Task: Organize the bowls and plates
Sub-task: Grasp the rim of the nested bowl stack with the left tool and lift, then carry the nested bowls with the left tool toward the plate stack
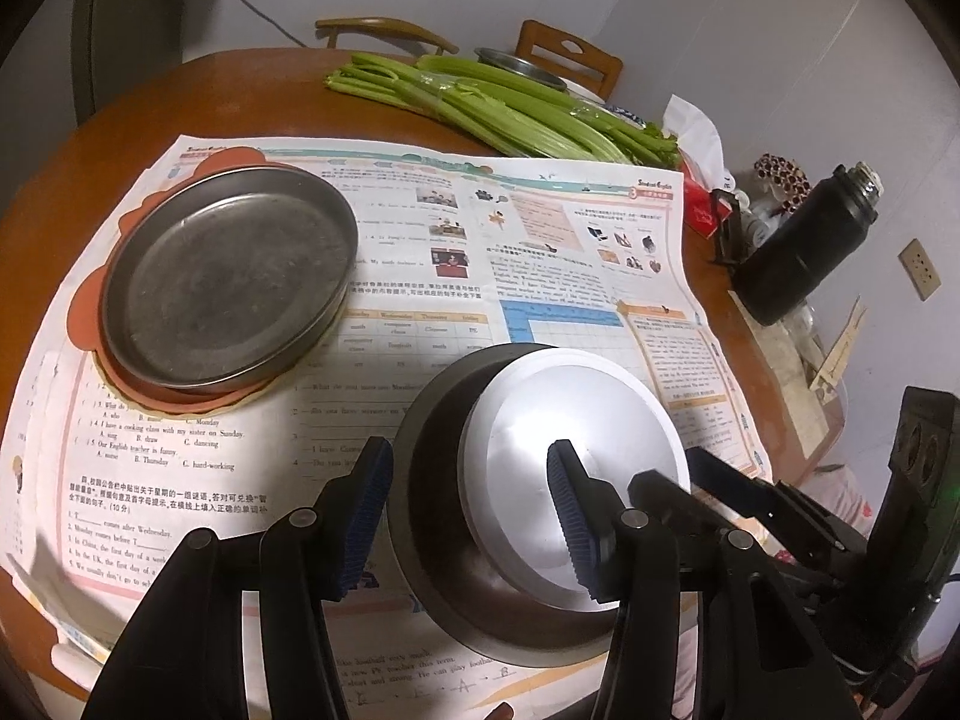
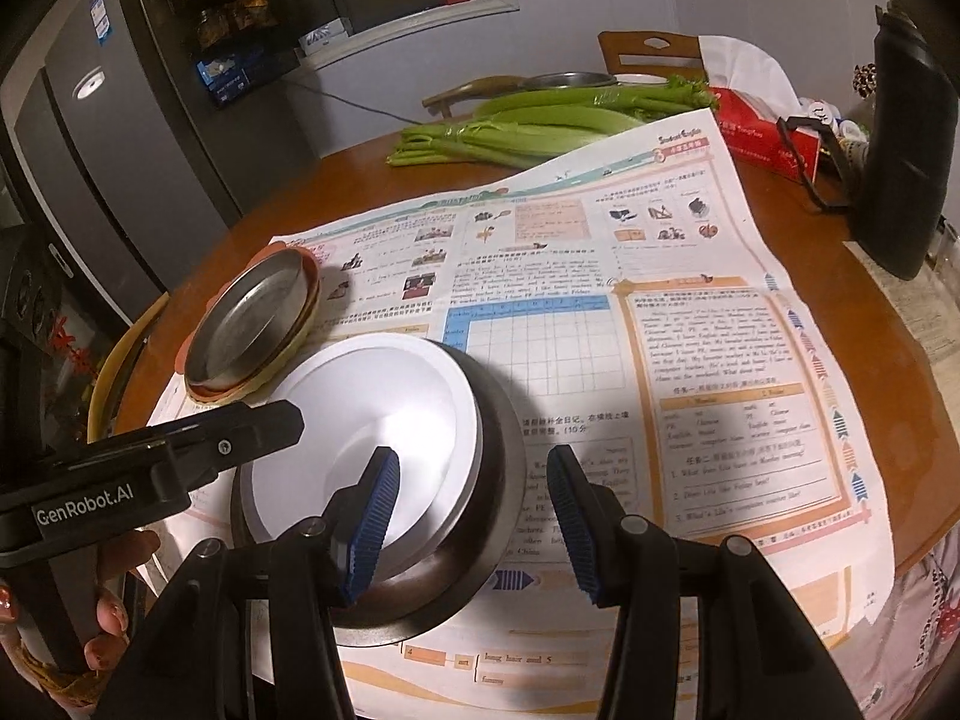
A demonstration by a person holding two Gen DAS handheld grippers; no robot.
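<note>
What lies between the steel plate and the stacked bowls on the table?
Only bare printed newspaper separates the steel plate from the stacked bowls; both wrist views show it.

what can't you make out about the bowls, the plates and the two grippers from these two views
- White bowl in the metal bowl: both wrist views leave open whether the pads touch either bowl; each gripper's own fingers cover the contact.
- Plates under the metal pan: only orange and yellowish rims show, so their count is unclear.
- Metal dish behind the celery: mostly hidden by the stalks.
- Newspaper small print: too blurred to read.
</note>
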